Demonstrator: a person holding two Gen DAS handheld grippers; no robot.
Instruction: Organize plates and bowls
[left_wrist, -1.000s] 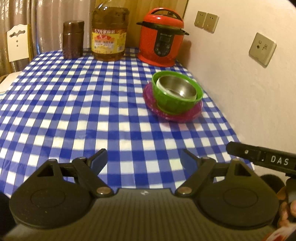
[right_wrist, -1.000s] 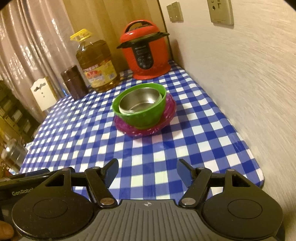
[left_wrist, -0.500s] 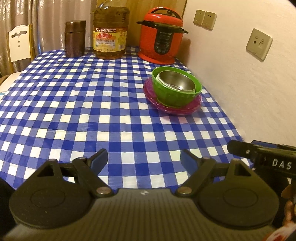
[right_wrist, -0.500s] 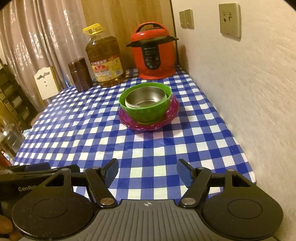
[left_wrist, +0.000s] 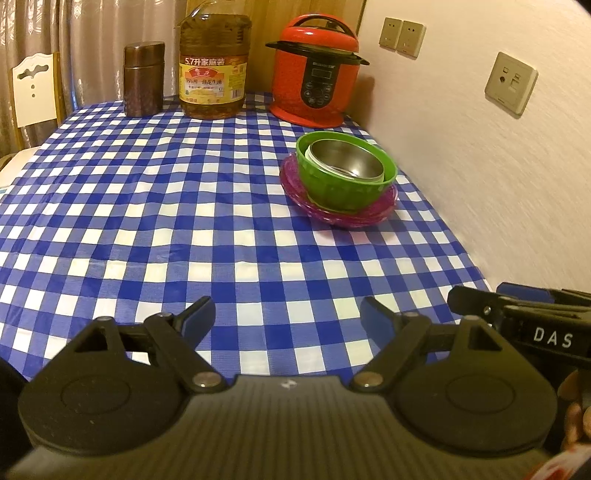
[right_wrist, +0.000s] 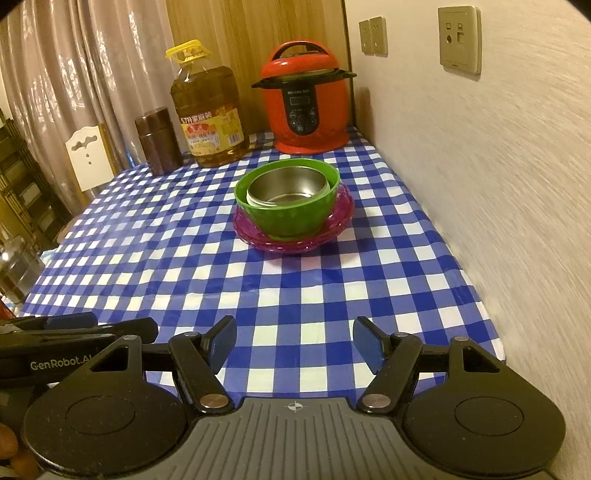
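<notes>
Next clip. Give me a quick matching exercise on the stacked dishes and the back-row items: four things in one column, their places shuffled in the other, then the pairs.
Things:
1. steel bowl
2. green bowl
3. purple plate
4. brown canister

Places:
A. directly on the checked tablecloth, under both bowls
B. at the back, left of the oil bottle
C. nested inside another bowl, on top of the stack
D. standing on the plate, holding a smaller bowl

Pairs: 1-C, 2-D, 3-A, 4-B
</notes>
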